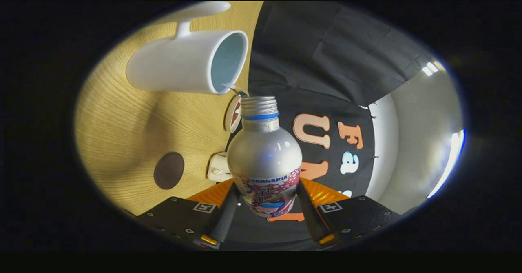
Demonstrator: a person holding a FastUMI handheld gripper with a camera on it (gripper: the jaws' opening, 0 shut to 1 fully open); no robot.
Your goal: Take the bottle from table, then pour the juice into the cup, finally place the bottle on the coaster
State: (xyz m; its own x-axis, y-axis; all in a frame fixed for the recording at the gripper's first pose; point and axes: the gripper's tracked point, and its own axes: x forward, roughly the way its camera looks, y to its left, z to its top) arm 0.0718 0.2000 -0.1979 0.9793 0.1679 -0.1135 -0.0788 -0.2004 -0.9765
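While both dark, ribbed fingers press against its lower sides, the bottle sits clamped in the gripper, its printed label band between them. It is a rounded, frosted silvery bottle with a smooth glossy shoulder, a blue ring under a threaded metal neck, and an uncapped mouth pointing toward 12 o'clock from the fingers. A thin stream leaves that mouth and meets the rim of the cup, a smooth white ceramic mug with a curved handle, at about 11 o'clock from the bottle. How much liquid is in the cup is hard to tell. The table is pale wood with fine curved grain. A dark round coaster, flat and matte, lies at 9 o'clock from the bottle's body, well apart from the cup. A small white object sits just beside the bottle, partly hidden by it; its kind is unclear. A round disc near the neck is also half covered.
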